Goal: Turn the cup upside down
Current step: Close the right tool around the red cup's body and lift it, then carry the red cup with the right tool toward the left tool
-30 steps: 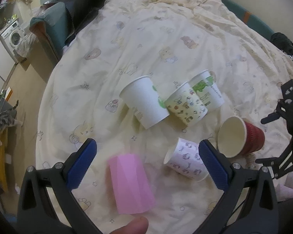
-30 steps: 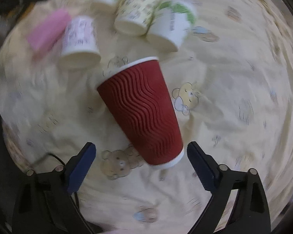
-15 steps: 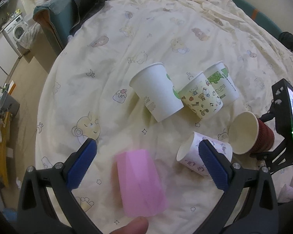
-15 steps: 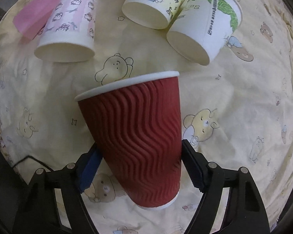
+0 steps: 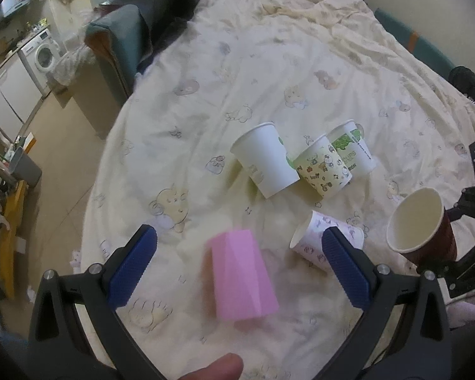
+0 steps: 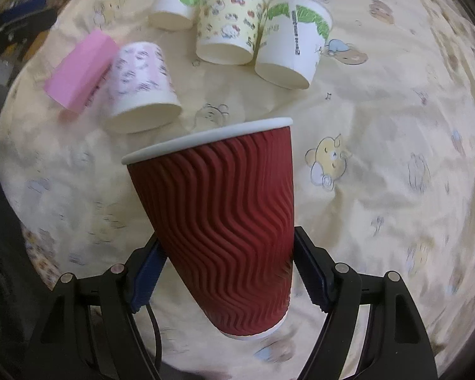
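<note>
with the red ripple cup clamped low between the right gripper pads, it hangs tilted above the bedspread, rim up. grasp done; inversion and set-down remain. left gripper wide open, empty, over the pink cup.

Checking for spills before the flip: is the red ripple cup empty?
Empty as far as visible: the red ripple cup, clamped in the right gripper, shows only bare cream wall through its mouth; the very bottom is hidden.
</note>
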`<state>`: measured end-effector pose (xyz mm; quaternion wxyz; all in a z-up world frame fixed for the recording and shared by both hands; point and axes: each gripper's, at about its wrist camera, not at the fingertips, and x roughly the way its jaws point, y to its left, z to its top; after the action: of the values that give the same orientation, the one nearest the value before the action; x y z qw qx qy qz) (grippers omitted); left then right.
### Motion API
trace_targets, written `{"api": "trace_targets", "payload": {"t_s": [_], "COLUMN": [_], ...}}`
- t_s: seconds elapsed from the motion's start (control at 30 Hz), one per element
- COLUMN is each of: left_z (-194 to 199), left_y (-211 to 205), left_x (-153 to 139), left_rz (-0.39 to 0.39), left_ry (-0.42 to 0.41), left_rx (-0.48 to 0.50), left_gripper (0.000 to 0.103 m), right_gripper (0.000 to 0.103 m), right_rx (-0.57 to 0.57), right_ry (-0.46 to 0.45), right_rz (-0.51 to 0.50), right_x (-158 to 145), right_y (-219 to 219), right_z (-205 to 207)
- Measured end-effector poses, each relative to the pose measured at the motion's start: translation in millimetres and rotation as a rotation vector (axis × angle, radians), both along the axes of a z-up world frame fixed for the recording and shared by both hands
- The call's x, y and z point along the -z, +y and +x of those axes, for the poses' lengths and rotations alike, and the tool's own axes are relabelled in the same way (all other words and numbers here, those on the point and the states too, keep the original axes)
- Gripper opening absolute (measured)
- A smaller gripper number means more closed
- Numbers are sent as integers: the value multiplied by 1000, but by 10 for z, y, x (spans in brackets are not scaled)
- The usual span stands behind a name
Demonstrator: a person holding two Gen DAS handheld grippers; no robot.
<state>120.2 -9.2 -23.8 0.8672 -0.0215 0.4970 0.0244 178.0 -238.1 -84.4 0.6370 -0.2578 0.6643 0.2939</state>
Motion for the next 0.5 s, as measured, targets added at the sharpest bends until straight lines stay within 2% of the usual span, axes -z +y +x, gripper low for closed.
{"api": "trace_targets", "payload": {"t_s": [0.13, 0.3, 0.5], "left_z": [-195, -455, -739], "left_y": [49, 193, 359], "left_x": [-83, -84, -17], "left_rz": [1, -21, -55], "left_ry": [-20, -13, 21], "left_rx": [-10, -32, -58], "left_gripper": [103, 103, 103], "right_gripper": [79, 79, 79], "right_rx": [67, 180, 390], "right_ry": [-30, -31, 10], "right_rz": [51, 143, 289], "right_x": [-294, -472, -221], "right_y": [39, 199, 427], "right_z": [-268, -741, -1105]}}
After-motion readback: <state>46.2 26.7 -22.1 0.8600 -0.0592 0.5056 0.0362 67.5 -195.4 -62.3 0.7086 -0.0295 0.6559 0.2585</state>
